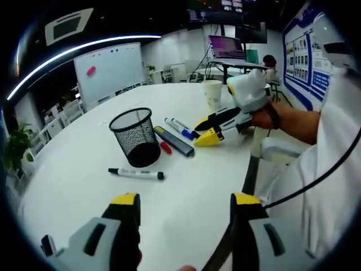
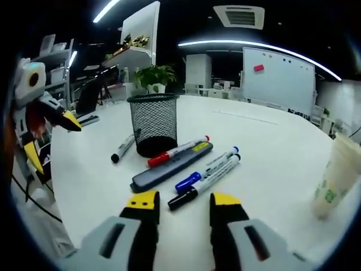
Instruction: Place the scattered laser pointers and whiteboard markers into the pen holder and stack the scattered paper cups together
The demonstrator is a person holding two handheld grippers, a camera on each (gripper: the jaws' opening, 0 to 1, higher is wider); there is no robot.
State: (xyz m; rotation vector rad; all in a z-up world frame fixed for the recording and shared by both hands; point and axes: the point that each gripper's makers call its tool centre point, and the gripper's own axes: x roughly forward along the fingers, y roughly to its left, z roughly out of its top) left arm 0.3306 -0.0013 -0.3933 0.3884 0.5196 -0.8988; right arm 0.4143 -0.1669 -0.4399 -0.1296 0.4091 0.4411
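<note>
A black mesh pen holder (image 1: 135, 137) (image 2: 153, 121) stands upright on the white table (image 1: 84, 197). Beside it lie a red marker (image 1: 164, 147) (image 2: 177, 151), a dark grey laser pointer (image 1: 175, 142) (image 2: 169, 167), a blue marker (image 1: 181, 129) (image 2: 206, 168) and a black marker (image 2: 206, 182). Another black marker (image 1: 136, 173) (image 2: 123, 148) lies apart on the holder's other side. A paper cup (image 1: 212, 93) (image 2: 335, 175) stands upright. My right gripper (image 1: 204, 133) (image 2: 184, 200) is open, just short of the blue and black markers' caps. My left gripper (image 1: 185, 200) (image 2: 53, 140) hangs open above the table, holding nothing.
A person's hand and white sleeve (image 1: 316, 130) come in from the right of the left gripper view. The table's edge (image 1: 251, 169) runs near that sleeve. Farther off are a whiteboard (image 1: 110, 68) (image 2: 279, 79), a potted plant (image 2: 153, 76) and desks with a laptop (image 1: 225, 48).
</note>
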